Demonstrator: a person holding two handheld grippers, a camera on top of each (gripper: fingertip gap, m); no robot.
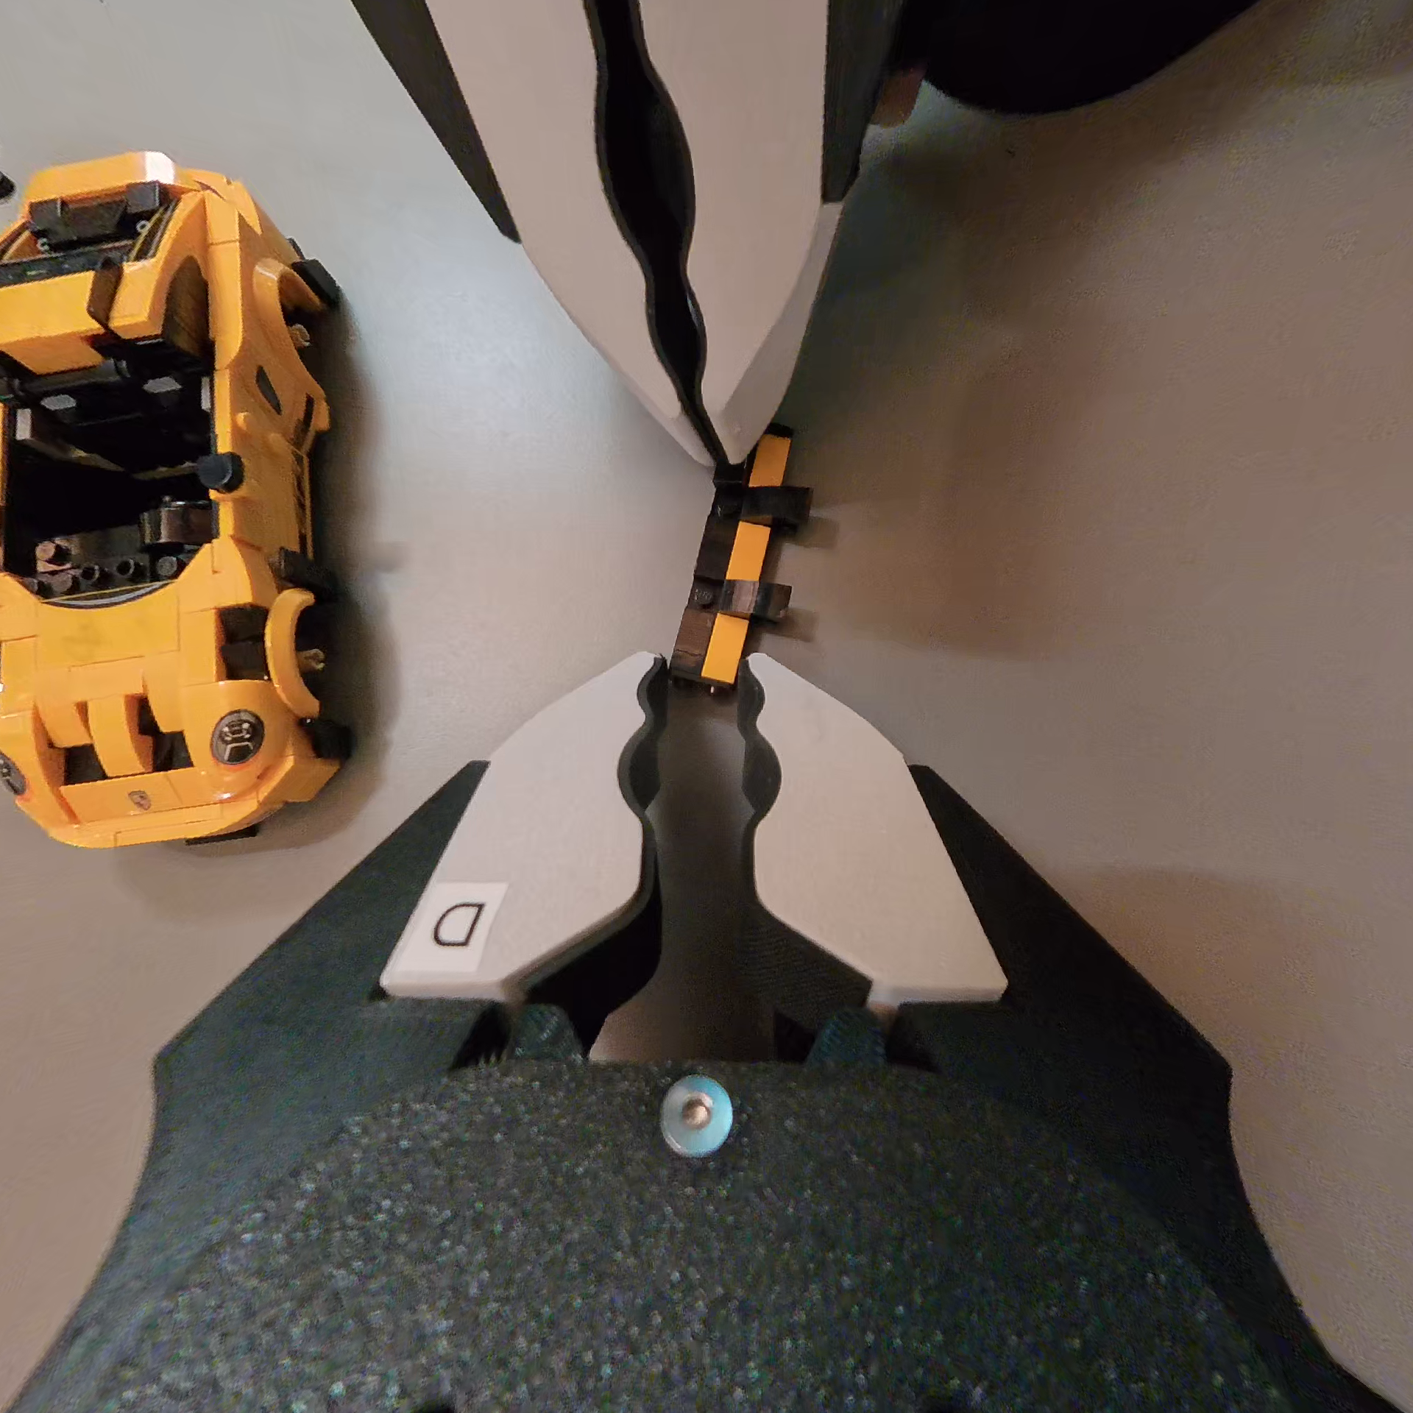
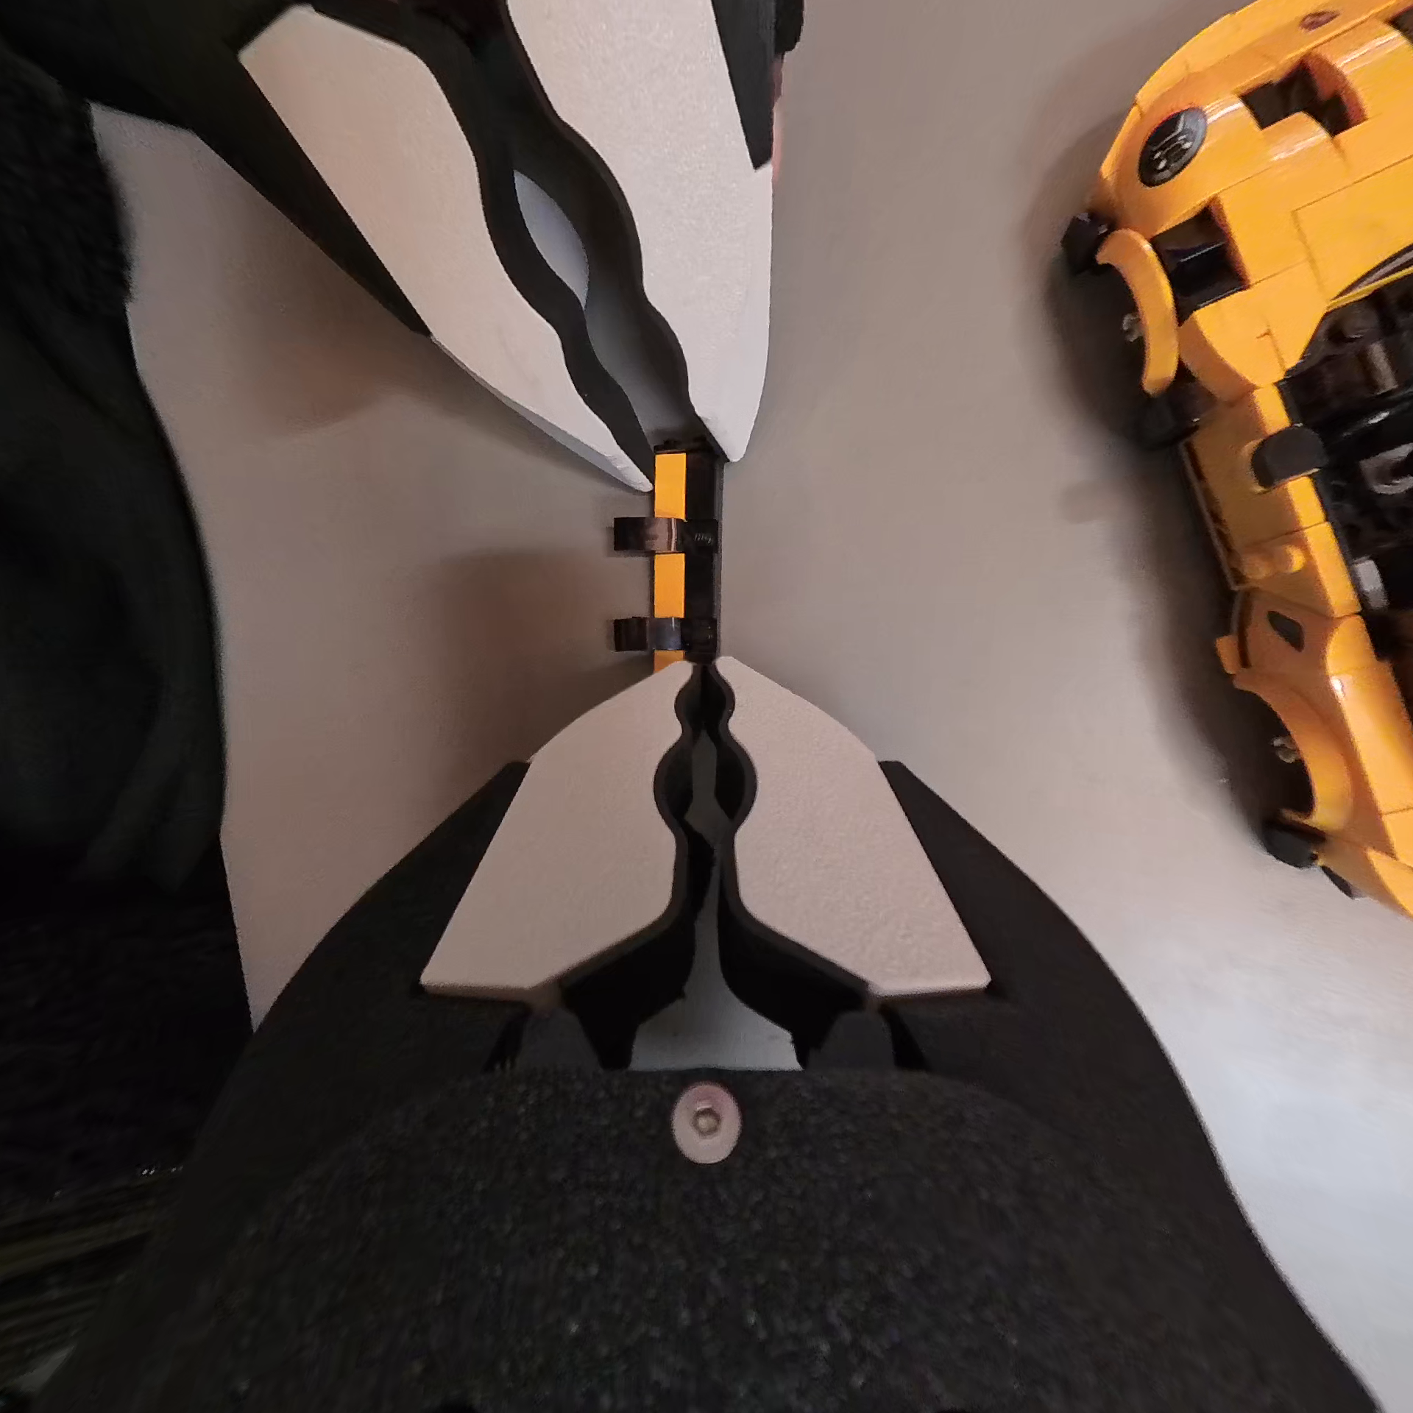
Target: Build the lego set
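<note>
A narrow black-and-yellow Lego strip [image 1: 738, 566] with two black clips on its side is held over the grey table [image 1: 1070, 459]. My left gripper [image 1: 705, 673] is shut on its near end, a pad pressing on each side. In the right wrist view the left gripper [image 2: 684, 453] clasps the strip's [image 2: 680, 581] far end. My right gripper [image 2: 700, 669] is shut, pads together, with its tips right at the strip's other end. In the left wrist view the right gripper's [image 1: 726, 457] closed tips touch the black edge of that end. I see nothing between its pads.
A partly built yellow Lego car [image 1: 153, 497] with an open black interior lies on the table to the left; in the right wrist view the car [image 2: 1300, 382] is at the right. A dark fabric mass [image 2: 76, 535] fills that view's left edge. One gripper's finger ends stand about 5 centimeters off the other's.
</note>
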